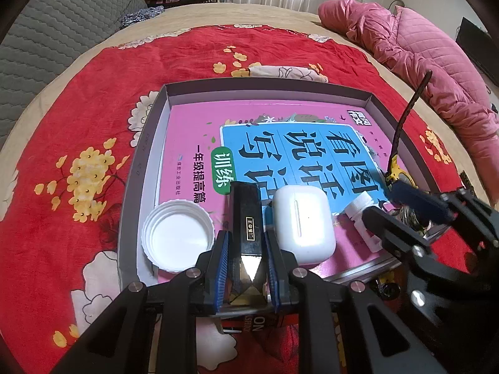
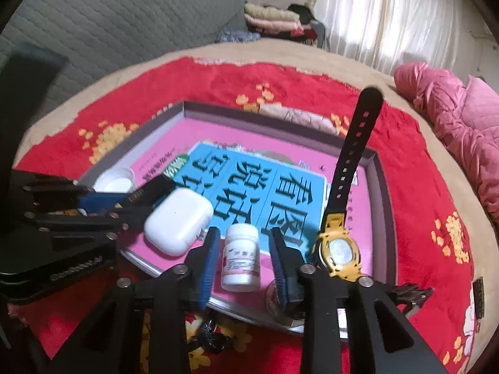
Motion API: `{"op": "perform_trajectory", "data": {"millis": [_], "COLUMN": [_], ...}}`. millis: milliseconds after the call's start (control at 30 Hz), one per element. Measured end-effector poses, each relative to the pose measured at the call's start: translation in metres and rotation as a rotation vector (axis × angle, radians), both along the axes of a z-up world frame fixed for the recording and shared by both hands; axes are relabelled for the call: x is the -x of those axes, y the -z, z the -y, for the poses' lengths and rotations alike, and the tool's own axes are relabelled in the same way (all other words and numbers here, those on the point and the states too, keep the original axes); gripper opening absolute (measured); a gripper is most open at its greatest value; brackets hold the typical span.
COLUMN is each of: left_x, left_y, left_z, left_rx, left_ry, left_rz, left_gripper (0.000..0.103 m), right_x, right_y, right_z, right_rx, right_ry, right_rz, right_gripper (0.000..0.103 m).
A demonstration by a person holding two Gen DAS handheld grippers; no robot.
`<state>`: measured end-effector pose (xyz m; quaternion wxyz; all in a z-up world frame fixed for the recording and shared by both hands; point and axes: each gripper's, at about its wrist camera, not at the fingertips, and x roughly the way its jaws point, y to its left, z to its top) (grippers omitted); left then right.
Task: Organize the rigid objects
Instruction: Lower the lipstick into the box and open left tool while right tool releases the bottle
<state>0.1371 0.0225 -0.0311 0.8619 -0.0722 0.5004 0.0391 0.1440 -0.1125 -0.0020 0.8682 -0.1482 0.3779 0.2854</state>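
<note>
A grey shallow box [image 1: 146,155] lies on the red blanket with a pink and blue book [image 1: 193,131] inside. My left gripper [image 1: 246,249] is shut on a black bar with a gold label [image 1: 248,218], low over the book's near edge. A white cap [image 1: 177,238] and a white earbud case [image 1: 302,227] flank it. My right gripper [image 2: 244,233] is open. A small white pill bottle [image 2: 240,258] stands upright between its pads without touching them. A yellow watch [image 2: 340,255] rests to the right, its black strap sticking up.
A round metal object [image 2: 280,307] sits at the box's near rim under the right finger. A black item [image 2: 212,335] lies on the blanket in front. A pink quilted coat [image 1: 421,46] fills the right; a grey quilted sofa [image 2: 109,15] and folded clothes [image 2: 274,18] stand behind.
</note>
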Motion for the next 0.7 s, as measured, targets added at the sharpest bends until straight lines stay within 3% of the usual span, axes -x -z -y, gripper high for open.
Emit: {"op": "perform_trajectory", "data": {"millis": [333, 533, 700], "left_x": [0.003, 0.007, 0.016], "left_y": [-0.001, -0.003, -0.015], "left_z": [-0.003, -0.001, -0.002], "left_rx": [-0.009, -0.011, 0.005], "left_ry": [-0.016, -0.008, -0.006], "left_rz": [-0.009, -0.014, 0.027], "left_gripper": [0.023, 0.023, 0.023], "right_x": [0.015, 0.014, 0.018], "right_y": [-0.032, -0.037, -0.039], "right_z": [0.049, 0.065, 0.077], "right_rx": [-0.223, -0.257, -0.27], "right_ry": [0.042, 0.079, 0.102], "right_rz": [0.064, 0.056, 0.057], "right_gripper": [0.05, 0.054, 0.058]}}
